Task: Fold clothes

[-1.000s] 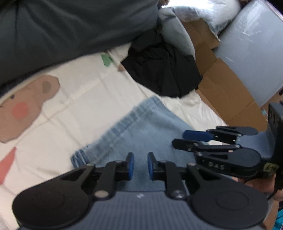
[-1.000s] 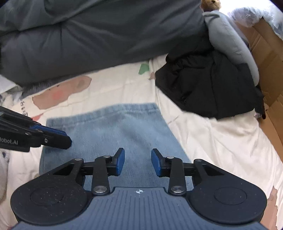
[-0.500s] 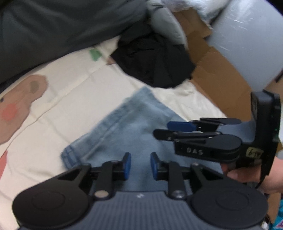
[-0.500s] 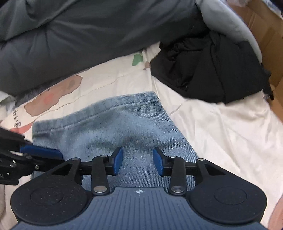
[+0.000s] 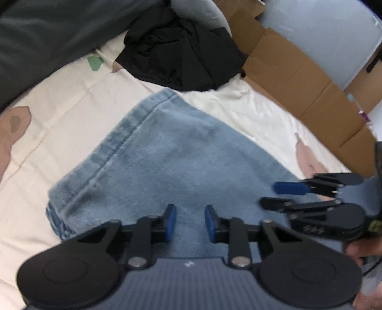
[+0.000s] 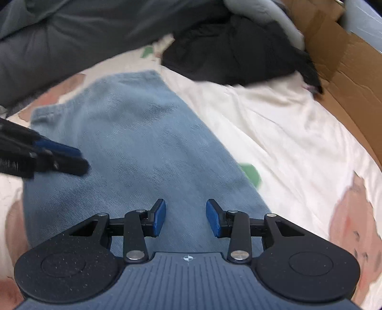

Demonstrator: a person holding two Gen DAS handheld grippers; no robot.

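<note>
Folded light-blue jeans lie flat on the cream printed bed sheet, hem end toward the far side. My left gripper hovers over the near part of the denim. Its jaws are closing, with a gap and nothing between the blue pads. My right gripper hangs open over the same jeans, also empty. From the left wrist the right gripper shows at the jeans' right edge, held by a hand. The left gripper enters the right wrist view from the left.
A crumpled black garment lies beyond the jeans, against a grey pillow. A dark grey duvet bulks along the far left. Cardboard boxes line the bed's right side. Bare sheet stretches right of the jeans.
Both grippers have come lower and closer to the jeans, which now fill more of each view. The right gripper has slid toward the jeans' right edge. The left jaws stand slightly wider.
</note>
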